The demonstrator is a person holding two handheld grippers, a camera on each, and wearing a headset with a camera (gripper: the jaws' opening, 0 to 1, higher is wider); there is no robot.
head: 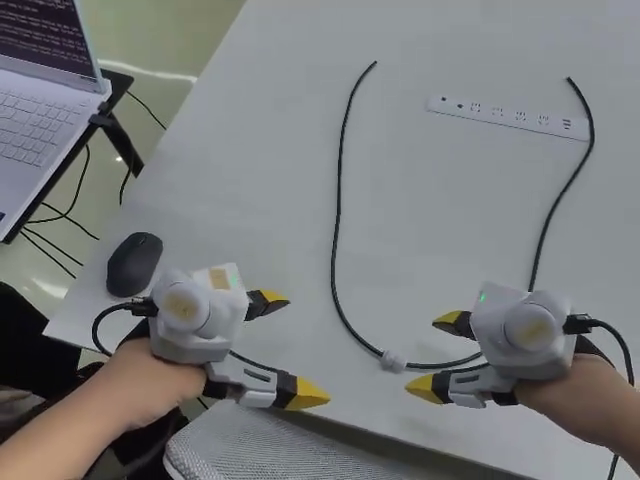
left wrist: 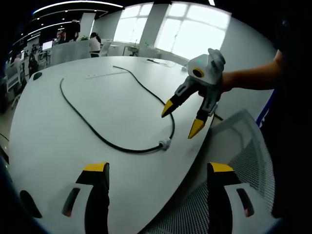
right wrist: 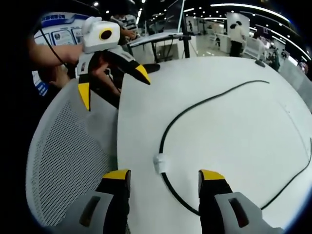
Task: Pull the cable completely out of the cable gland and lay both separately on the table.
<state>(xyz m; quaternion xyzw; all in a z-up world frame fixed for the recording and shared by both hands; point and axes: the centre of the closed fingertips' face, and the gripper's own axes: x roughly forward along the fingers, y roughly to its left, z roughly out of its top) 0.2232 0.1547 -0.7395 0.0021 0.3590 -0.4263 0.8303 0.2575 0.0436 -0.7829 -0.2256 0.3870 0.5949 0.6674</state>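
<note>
The left gripper (head: 295,345) and right gripper (head: 432,354) are hovering over the near edge of the table (head: 250,150), both with jaws spread wide and gripping nothing. Between the 2, nearer the right one, the white cable gland (head: 393,361) is lying with the black cable (head: 337,220) running through it.

The right gripper (right wrist: 164,174) stood with jaws apart. Just ahead between them, the white cable gland (right wrist: 160,163) sat on the black cable (right wrist: 204,103), which lay on the bench (right wrist: 234,146). The left gripper (right wrist: 113,87) hung spread at upper left.
</note>
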